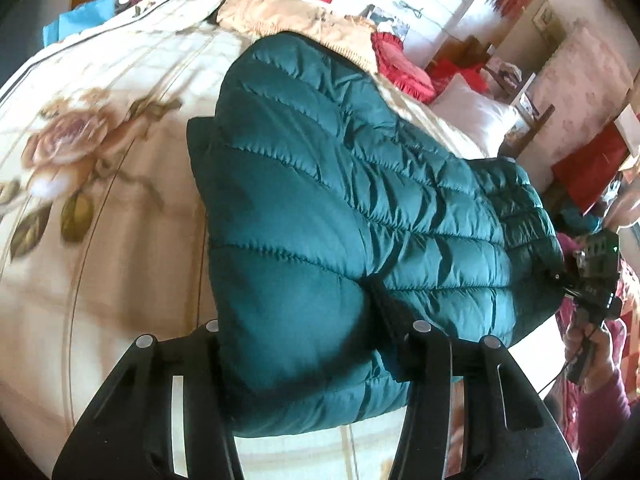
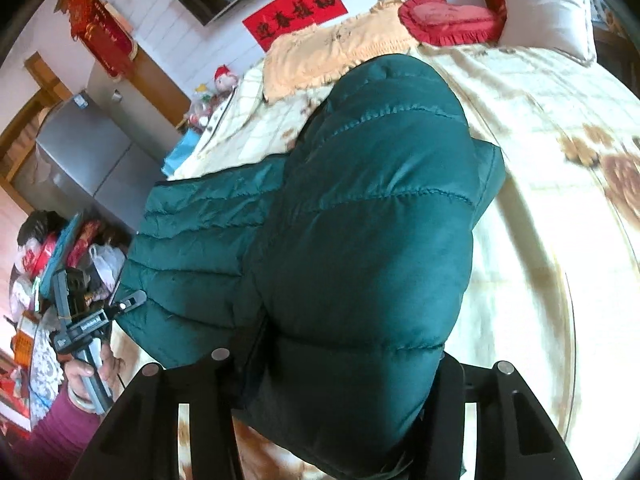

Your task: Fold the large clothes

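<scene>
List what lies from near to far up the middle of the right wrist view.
Right tongs clamped on the green puffer jacket → tan fringed blanket → red banner on the wall.

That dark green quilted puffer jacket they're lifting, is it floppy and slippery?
Probably floppy: the dark green quilted puffer jacket sags between the left gripper and right gripper. Its shiny fabric looks slippery. Puffy padding suggests it's light.
</scene>
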Demonstrator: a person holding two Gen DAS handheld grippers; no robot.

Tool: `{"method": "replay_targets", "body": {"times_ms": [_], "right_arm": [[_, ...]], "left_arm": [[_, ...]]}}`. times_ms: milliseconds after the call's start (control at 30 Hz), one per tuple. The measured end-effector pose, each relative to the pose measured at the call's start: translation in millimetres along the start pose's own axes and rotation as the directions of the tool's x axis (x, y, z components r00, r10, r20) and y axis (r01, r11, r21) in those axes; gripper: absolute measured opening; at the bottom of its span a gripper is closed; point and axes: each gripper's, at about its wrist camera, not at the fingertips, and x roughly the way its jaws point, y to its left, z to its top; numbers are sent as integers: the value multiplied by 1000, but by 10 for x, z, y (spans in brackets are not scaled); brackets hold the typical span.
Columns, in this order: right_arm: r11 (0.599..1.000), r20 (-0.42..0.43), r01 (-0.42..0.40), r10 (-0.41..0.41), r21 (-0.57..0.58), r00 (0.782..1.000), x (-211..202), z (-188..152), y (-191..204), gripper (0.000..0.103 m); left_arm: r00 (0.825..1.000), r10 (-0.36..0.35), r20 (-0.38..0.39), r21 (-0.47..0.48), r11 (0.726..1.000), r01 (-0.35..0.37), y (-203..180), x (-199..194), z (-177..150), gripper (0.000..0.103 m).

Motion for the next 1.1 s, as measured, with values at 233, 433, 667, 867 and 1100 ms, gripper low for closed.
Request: {"method": "replay_targets", "body": {"times_ms": [233,433,667,867,1100], "right_arm": [[969,9,247,-247,19,969,49,-242,-107,90],[897,114,441,-436,-22,893,-353,-331,216,92],[901,231,432,-412,-45,881,-649,-533,776,92],[919,306,388,-352,-65,885,-571,-684,1330,101],[890,338,437,-374,-133,864,-428,-876,1794,101]], "left_arm": [[991,133,7,-60,989,-132,-19,-22,-194,71],[944,307,123,-5,951,-308,-298,-349,-261,71],[917,338,213,15,937,-349,-632,-520,-390,71],[917,322,234,30,941,-338,-962,-530,-489,71],[885,351,305,44,923,-381,-1172,-563,-642,71]]}}
